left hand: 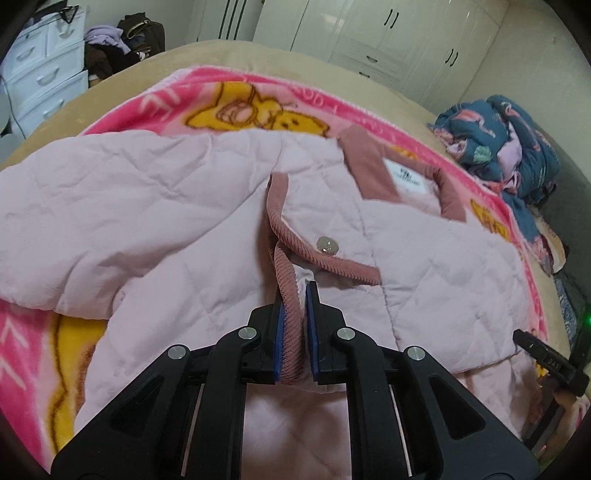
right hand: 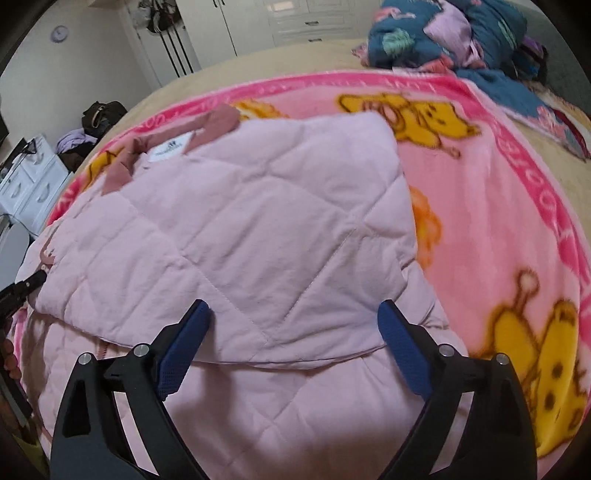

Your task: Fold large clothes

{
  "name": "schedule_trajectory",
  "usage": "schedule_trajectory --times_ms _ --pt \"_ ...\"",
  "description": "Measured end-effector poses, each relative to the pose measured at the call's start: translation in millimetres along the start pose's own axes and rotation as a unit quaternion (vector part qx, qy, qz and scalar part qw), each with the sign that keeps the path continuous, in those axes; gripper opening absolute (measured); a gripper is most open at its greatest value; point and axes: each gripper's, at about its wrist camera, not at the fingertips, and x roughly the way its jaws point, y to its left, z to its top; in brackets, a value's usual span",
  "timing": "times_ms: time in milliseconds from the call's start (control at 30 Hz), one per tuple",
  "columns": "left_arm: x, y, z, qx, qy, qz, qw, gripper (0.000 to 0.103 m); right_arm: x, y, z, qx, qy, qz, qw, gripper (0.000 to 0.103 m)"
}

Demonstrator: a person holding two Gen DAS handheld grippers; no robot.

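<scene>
A pale pink quilted jacket (left hand: 155,221) with dusty-rose corduroy trim lies on a pink cartoon blanket (left hand: 229,99). My left gripper (left hand: 294,295) is shut on the corduroy front edge (left hand: 291,332), which runs between its blue pads. A snap button (left hand: 327,244) sits just beyond. In the right wrist view the jacket (right hand: 258,229) lies folded over itself, with its collar and white label (right hand: 171,147) at the far left. My right gripper (right hand: 293,314) stands open low over the folded edge, and nothing is pinched between its blue pads (right hand: 184,343).
A crumpled blue patterned quilt (left hand: 506,147) lies at the bed's far right. The blanket (right hand: 498,206) is bare to the right of the jacket. White drawers (left hand: 44,74) and a clothes pile stand beyond the bed, wardrobes (left hand: 388,33) behind. The other gripper's tip (left hand: 550,360) shows at right.
</scene>
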Motion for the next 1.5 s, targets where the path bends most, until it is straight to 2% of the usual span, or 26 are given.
schedule_trajectory --times_ms 267,433,600,667,733,900,1033,1200,1500 --pt "10 -8 -8 0.025 0.007 0.029 0.9992 0.008 9 -2 -5 0.001 0.000 -0.002 1.000 0.093" --pt "4 -11 -8 0.023 0.013 0.029 0.9992 0.011 0 -2 -3 0.009 -0.002 -0.001 1.000 0.093" --pt "-4 -18 -6 0.024 0.017 0.025 0.9992 0.036 -13 -2 1 0.033 -0.007 0.021 0.999 0.098" --pt "-8 -21 -6 0.022 0.014 0.020 0.9995 0.055 -17 -1 2 0.042 -0.010 0.032 0.999 0.099" --pt "-13 -27 -6 0.029 0.012 0.020 0.9993 0.067 -21 2 4 0.044 -0.010 0.040 0.998 0.099" --pt "-27 -35 -4 0.032 0.002 0.020 0.9993 0.092 -28 10 4 0.040 -0.017 0.044 0.998 0.099" --pt "-36 -40 -3 0.031 -0.003 0.011 0.9995 0.094 -36 15 5 0.034 -0.026 0.046 0.998 0.099" --pt "-49 -42 -4 0.042 -0.011 0.027 0.9987 0.094 -51 19 5 0.030 -0.044 0.050 0.997 0.099" --pt "-69 -26 -1 0.023 -0.016 0.036 0.9990 0.094 -82 36 6 0.010 -0.074 0.045 0.996 0.099"
